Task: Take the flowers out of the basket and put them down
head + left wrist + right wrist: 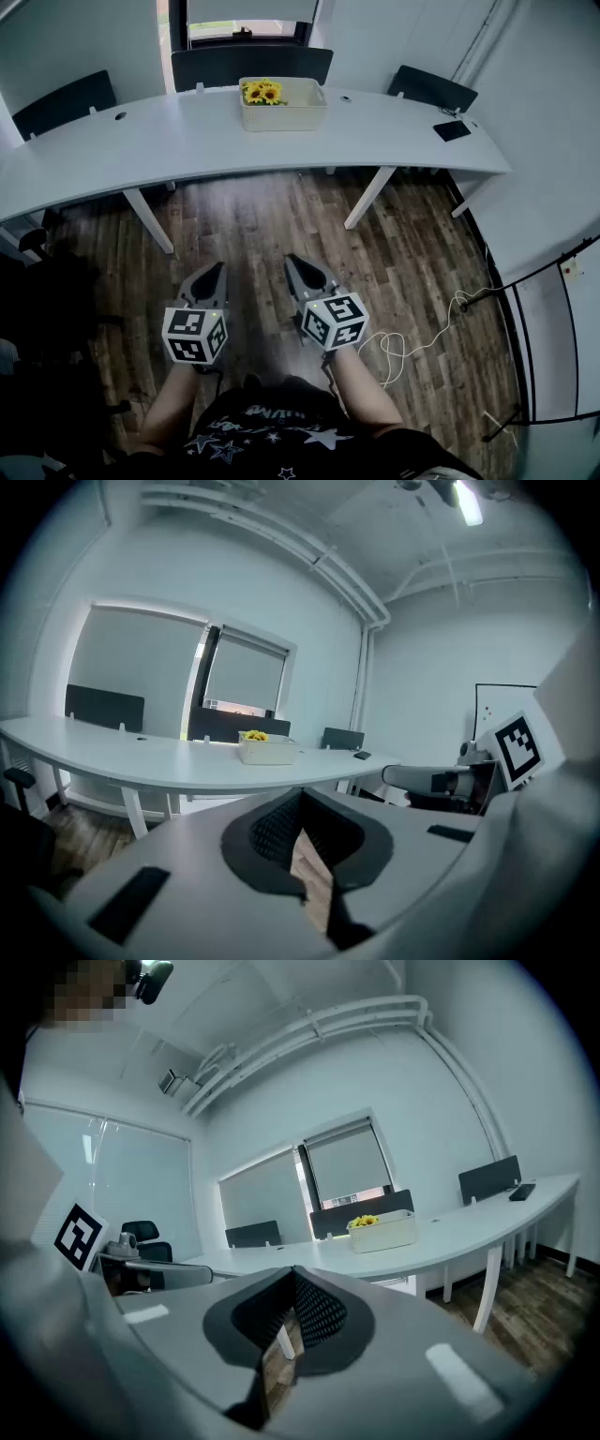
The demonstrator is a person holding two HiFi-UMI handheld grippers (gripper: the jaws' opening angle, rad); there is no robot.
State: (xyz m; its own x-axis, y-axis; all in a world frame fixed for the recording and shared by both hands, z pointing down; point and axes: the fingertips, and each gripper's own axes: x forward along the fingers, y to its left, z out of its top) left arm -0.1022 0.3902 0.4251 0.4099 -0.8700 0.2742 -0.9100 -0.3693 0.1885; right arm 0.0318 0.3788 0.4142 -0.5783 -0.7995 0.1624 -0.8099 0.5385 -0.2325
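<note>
Yellow sunflowers (pixel 262 92) stand in a cream basket (pixel 286 114) on the far side of a long curved white table (pixel 169 141). The same basket (pixel 268 752) and flowers (pixel 253 735) show small in the left gripper view, and the basket (pixel 383 1233) with flowers (pixel 364 1221) in the right gripper view. My left gripper (pixel 212 273) and right gripper (pixel 298 265) hang over the wooden floor, well short of the table. Both are shut with nothing between the jaws.
Dark chairs (pixel 251 66) stand behind the table. A black flat device (pixel 452 130) lies near the table's right end. White table legs (pixel 368 198) stand ahead. A white cable (pixel 412 347) trails on the wooden floor at right.
</note>
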